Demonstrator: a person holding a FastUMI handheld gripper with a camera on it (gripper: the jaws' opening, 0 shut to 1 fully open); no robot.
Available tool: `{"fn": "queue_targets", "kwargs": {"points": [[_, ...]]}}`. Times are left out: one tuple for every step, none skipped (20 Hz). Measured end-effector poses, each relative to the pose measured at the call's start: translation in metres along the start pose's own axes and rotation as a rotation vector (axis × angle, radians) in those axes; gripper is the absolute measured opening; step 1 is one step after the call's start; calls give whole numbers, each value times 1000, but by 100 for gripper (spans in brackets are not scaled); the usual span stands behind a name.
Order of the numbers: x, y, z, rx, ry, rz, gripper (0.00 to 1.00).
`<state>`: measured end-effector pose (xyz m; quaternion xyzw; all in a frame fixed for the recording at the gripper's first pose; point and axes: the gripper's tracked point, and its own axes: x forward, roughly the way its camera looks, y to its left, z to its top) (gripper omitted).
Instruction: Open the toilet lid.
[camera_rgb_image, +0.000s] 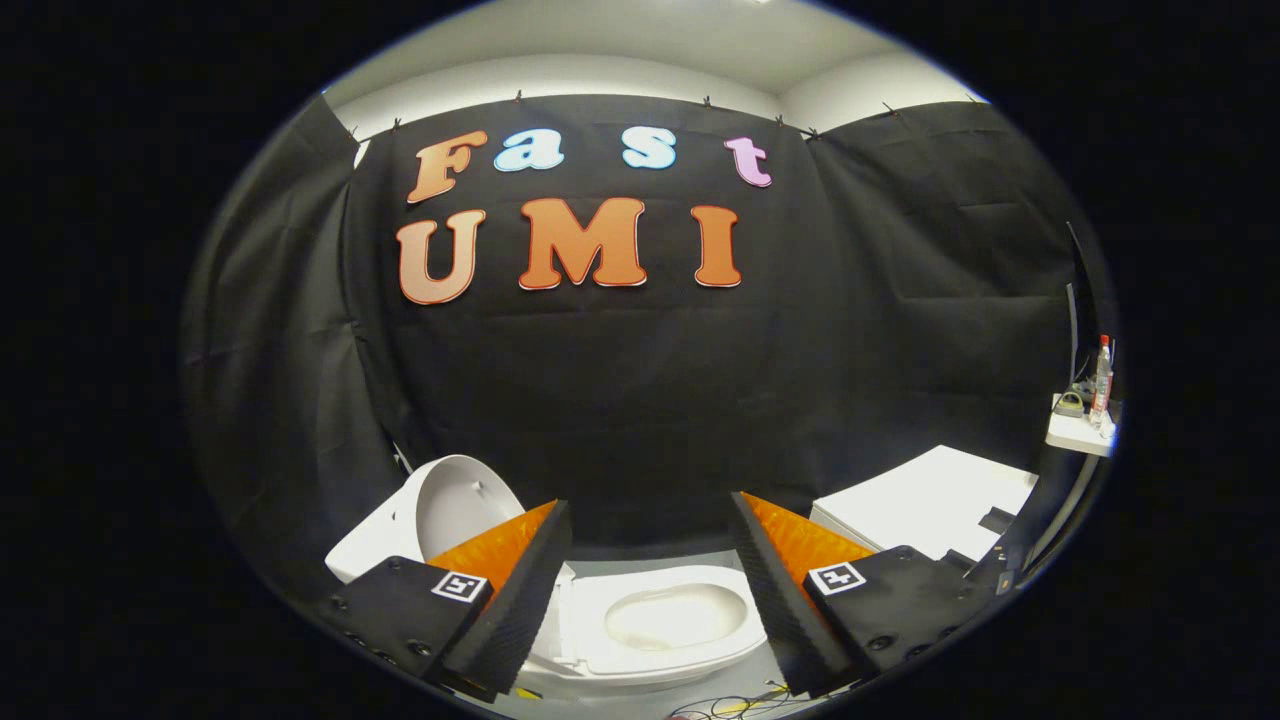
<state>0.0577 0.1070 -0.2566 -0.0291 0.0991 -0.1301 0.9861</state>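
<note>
A white toilet sits low between and below my two fingers, its seat (655, 655) and open bowl facing up. The toilet lid (462, 505) stands raised behind my left finger (515, 590), leaning back toward the black cloth wall, partly hidden by that finger. My gripper (650, 590) is open, fingers spread wide, nothing between them but the bowl further down. It hovers above the toilet, apart from the seat and the lid.
A white cabinet top (925, 505) lies right of the toilet, beyond my right finger. A small white shelf (1080, 430) at the far right carries a bottle (1102, 380) and small items. Loose cables (730, 708) lie on the floor in front of the toilet.
</note>
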Motion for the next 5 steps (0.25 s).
{"fn": "queue_targets", "kwargs": {"points": [[-1, 2, -1, 2, 3, 4, 100], [-1, 2, -2, 2, 3, 7, 100], [-2, 1, -1, 0, -1, 5, 100], [-1, 0, 1, -2, -5, 1, 100], [-1, -1, 1, -3, -8, -1, 100]]}}
